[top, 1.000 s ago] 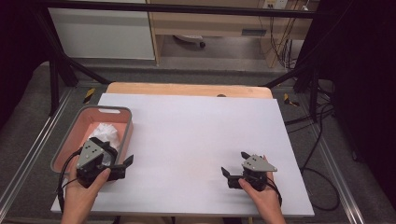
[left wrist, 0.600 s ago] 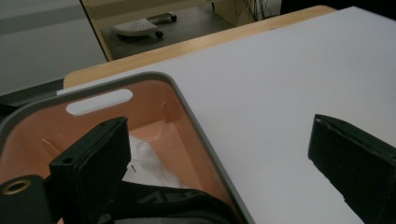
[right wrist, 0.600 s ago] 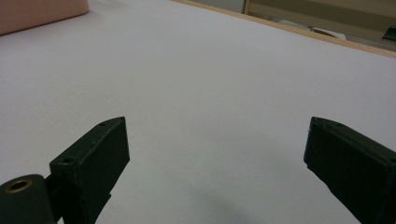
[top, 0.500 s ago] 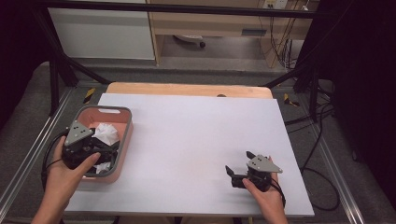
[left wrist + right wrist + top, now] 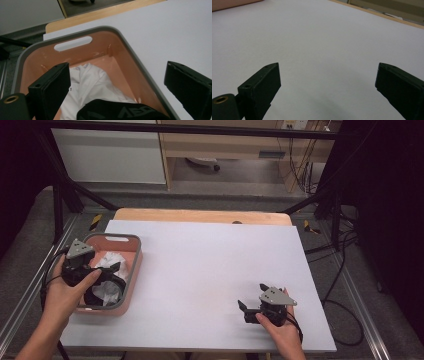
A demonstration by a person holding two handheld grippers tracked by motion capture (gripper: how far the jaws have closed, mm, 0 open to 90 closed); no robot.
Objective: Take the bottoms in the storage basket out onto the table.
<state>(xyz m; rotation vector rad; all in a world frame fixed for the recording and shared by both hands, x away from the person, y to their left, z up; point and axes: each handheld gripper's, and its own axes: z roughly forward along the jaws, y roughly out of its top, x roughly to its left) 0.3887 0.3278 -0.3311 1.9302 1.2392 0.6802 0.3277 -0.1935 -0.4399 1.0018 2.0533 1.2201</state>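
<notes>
A pink basket with a grey rim (image 5: 136, 265) stands at the table's left side. A crumpled white cloth (image 5: 111, 264) lies in it, beside a black item (image 5: 97, 296). My left gripper (image 5: 111, 270) is held over the basket, open, with nothing between its jaws. In the left gripper view the basket rim (image 5: 82, 32), the white cloth (image 5: 87, 82) and the black item with raised lettering (image 5: 120, 111) lie below the open left gripper (image 5: 117, 68). My right gripper (image 5: 244, 310) rests low over the table near the front right, open and empty (image 5: 327, 66).
The white table top (image 5: 215, 265) stretches between the two grippers, with a wooden strip (image 5: 200, 215) along its far edge. A corner of the pink basket (image 5: 232, 3) shows at the top left of the right gripper view. Black frame poles and cables surround the table.
My left gripper has moved from the basket's front right corner to the left and farther in, over the basket. The right gripper has shifted slightly right and stays open.
</notes>
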